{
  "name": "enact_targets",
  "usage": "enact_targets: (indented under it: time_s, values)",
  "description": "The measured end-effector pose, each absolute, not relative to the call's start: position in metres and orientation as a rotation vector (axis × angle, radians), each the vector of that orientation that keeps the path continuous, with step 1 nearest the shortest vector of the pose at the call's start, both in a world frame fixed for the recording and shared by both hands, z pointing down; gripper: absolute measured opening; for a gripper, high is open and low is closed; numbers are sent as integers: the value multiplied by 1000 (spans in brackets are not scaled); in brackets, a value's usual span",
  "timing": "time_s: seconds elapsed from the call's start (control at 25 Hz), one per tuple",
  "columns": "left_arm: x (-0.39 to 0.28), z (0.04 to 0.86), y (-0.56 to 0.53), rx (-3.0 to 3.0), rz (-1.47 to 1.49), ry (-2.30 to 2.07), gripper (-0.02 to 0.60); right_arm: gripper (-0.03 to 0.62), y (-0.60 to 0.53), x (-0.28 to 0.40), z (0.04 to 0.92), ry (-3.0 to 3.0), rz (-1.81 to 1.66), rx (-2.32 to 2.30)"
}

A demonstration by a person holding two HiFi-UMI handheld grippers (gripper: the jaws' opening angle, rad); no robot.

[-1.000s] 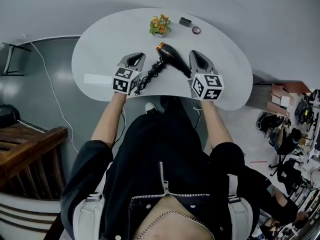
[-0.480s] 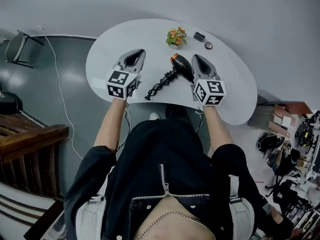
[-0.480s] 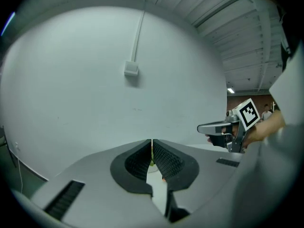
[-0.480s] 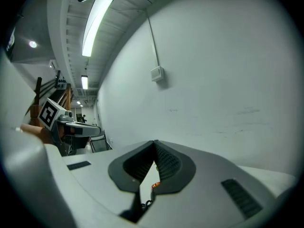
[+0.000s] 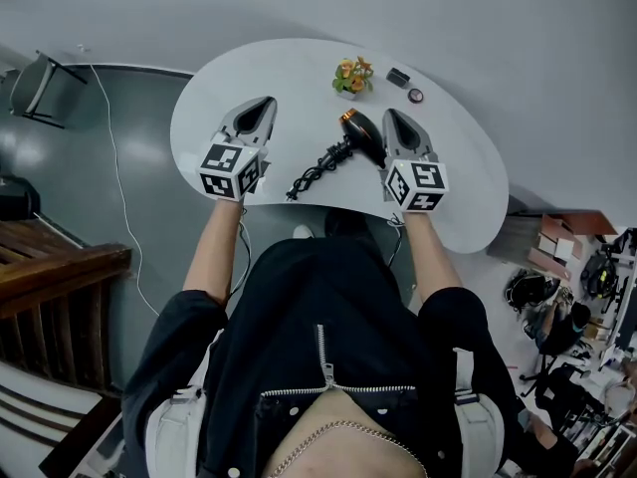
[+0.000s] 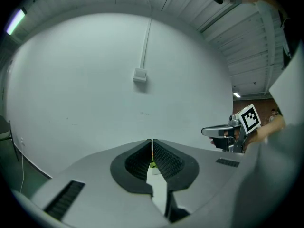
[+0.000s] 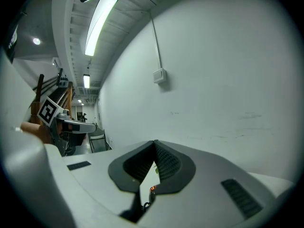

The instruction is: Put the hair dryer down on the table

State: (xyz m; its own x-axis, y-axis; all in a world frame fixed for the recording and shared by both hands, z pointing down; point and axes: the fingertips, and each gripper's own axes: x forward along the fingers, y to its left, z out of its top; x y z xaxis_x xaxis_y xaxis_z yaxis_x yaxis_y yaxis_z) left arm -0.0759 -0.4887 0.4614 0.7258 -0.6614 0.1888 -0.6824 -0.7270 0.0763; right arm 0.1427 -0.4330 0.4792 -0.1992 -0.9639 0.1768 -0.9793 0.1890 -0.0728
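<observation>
The black hair dryer (image 5: 359, 134) with an orange-rimmed nozzle lies on the white table (image 5: 299, 73), and its coiled cord (image 5: 313, 173) trails toward the near edge. My right gripper (image 5: 390, 115) hovers just right of the dryer body. Its jaws are shut with their tips meeting (image 7: 155, 142) and nothing between them. A bit of the dryer (image 7: 151, 189) shows below them. My left gripper (image 5: 265, 102) is over the table left of the cord, apart from it, shut and empty (image 6: 152, 141).
A small potted plant (image 5: 350, 74) stands at the table's far side, with a small black block (image 5: 398, 76) and a round item (image 5: 416, 94) to its right. A chair (image 5: 45, 90) and a floor cable (image 5: 111, 157) are on the left. Clutter sits at the lower right.
My left gripper has drawn leftward, away from the cord it was beside. The right gripper stays next to the dryer, which lies still. The head view has shifted.
</observation>
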Motion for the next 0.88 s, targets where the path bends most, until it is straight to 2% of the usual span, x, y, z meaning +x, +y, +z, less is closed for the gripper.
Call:
enact_targets:
  time_s: [0.88]
  values:
    - [-41,485,-475,2773,281,-986,28,3,-421,159,486,-2326,268,1936]
